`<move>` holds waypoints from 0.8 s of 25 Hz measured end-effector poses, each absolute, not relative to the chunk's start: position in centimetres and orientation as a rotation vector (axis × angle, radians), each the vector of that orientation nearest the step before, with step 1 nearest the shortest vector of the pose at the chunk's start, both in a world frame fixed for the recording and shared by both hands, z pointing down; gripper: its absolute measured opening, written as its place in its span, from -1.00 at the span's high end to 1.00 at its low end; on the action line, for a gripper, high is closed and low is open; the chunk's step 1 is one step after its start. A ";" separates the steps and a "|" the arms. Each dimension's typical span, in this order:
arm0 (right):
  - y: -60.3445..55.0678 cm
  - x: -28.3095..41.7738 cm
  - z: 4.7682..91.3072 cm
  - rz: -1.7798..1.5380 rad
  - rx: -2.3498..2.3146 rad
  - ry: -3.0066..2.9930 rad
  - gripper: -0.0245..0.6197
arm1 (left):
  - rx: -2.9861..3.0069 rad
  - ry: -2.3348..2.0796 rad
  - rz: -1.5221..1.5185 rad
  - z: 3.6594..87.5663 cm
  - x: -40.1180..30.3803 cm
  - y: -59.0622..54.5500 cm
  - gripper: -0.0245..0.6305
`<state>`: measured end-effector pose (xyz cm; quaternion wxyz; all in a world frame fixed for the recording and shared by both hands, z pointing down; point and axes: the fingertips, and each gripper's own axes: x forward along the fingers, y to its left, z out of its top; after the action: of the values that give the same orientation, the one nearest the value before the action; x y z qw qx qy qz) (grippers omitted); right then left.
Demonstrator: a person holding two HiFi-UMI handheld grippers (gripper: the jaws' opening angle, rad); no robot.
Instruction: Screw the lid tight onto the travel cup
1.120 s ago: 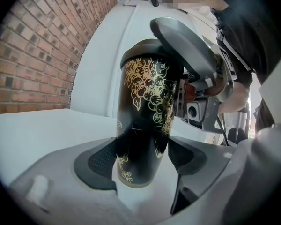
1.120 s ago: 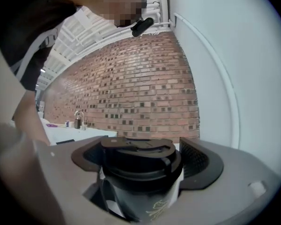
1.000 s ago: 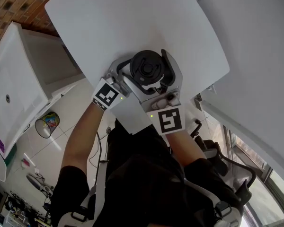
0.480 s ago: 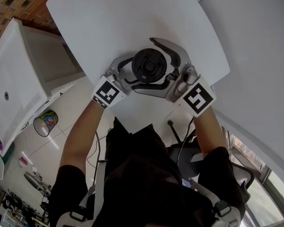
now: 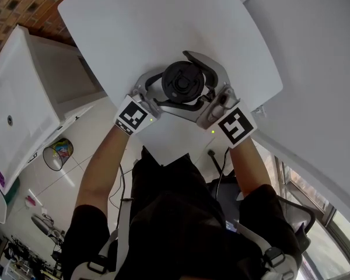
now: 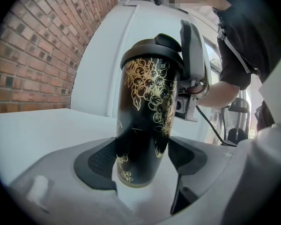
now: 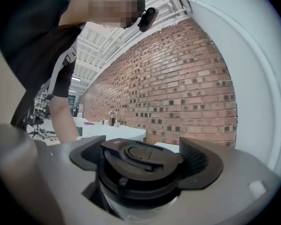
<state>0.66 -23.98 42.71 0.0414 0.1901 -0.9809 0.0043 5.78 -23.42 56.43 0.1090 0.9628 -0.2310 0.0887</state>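
My left gripper (image 6: pixel 143 159) is clamped on the lower body of the cup (image 6: pixel 147 102), which stands upright on the table (image 5: pixel 163 22). My right gripper (image 7: pixel 143 159) has just been closing round the lid (image 7: pixel 136 151) on top, and its pads now seem to touch the rim. The cup looks rigid and glossy, probably slick, so I'd hold the body firmly low down and grip the lid's round edge, not its flap.
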 end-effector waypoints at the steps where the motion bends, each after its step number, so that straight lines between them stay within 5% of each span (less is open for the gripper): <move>1: -24.2 0.8 42.6 0.015 0.651 -3.002 -0.60 | 2.831 -0.679 0.261 56.4 5.8 -23.4 -0.13; 13: -25.4 2.5 42.9 0.114 1.417 -2.805 -0.53 | 2.830 -0.688 0.261 56.6 5.8 -23.4 -0.12; 20: -23.8 1.9 43.8 -0.005 0.885 -2.884 -0.68 | 2.825 -0.682 0.261 56.6 5.8 -23.4 -0.13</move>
<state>1.90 -23.77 43.77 0.0624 0.2929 -0.9541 -0.0017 5.82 -23.42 56.56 0.1117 0.9621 -0.2324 0.0890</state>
